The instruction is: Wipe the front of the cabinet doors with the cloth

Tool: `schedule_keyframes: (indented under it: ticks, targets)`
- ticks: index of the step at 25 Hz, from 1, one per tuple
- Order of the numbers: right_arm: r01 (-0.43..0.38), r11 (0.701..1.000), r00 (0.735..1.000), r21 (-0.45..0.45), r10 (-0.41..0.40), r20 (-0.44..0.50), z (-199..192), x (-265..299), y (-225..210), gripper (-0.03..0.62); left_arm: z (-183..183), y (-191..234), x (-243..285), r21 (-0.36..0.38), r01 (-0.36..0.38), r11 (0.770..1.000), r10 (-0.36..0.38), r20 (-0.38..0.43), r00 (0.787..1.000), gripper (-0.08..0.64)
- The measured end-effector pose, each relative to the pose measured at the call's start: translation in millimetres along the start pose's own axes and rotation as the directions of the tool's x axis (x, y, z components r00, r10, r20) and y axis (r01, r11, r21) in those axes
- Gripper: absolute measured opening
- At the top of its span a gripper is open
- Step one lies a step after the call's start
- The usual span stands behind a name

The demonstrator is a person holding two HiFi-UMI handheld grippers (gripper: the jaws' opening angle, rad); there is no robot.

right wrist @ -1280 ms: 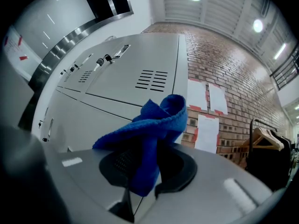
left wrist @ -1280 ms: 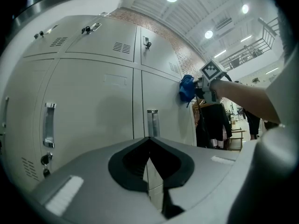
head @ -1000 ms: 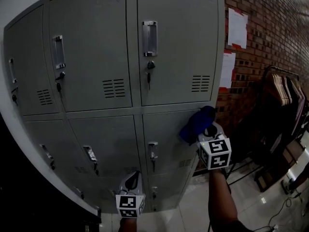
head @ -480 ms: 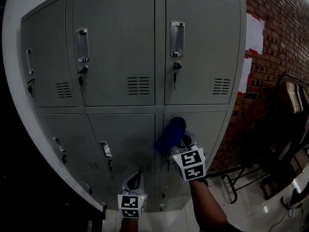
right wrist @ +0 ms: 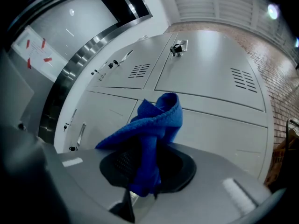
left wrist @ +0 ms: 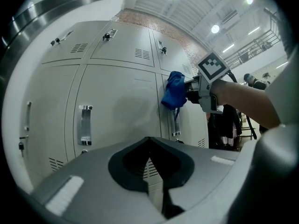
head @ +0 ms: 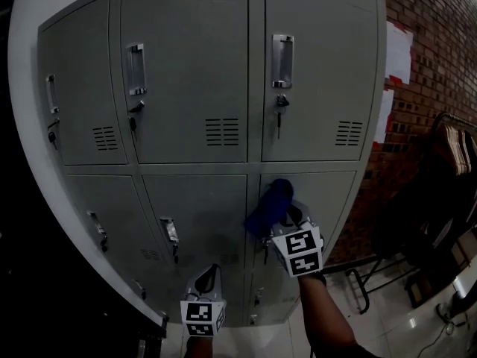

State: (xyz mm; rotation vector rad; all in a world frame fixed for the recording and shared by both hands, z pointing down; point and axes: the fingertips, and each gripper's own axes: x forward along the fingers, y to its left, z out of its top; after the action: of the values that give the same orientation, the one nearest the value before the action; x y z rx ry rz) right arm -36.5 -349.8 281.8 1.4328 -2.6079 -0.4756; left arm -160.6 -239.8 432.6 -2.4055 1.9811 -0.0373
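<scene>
The right claw is clamped on a blue cloth, whose bunched top stands above the jaws. It holds the cloth up at the grey cabinet, at the top left corner of the lower right door, just above that door's handle. The left claw hangs lower and to the left, in front of the lower middle door, with its jaws closed together on nothing. A brick wall runs along the right.
</scene>
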Motion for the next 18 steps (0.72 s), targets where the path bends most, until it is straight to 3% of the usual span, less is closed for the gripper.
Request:
schedule_keyframes:
  ticks: [10,18]
  targets:
    - [0.025,1.0,1.0,0.009,-0.025,-0.007,-20.9,-22.2,-50.4,0.08,-2.6,-23.0,10.0,0.002,0.04,0.999,-0.04,-0.006,0.999,0.017]
    - [0.163,0.984,0.986,0.069,-0.159,-0.056,-52.3,-55.2,-128.2,0.08,-5.7,-49.0,24.8,0.004,0.084,0.996,-0.084,-0.014,0.996,0.017]
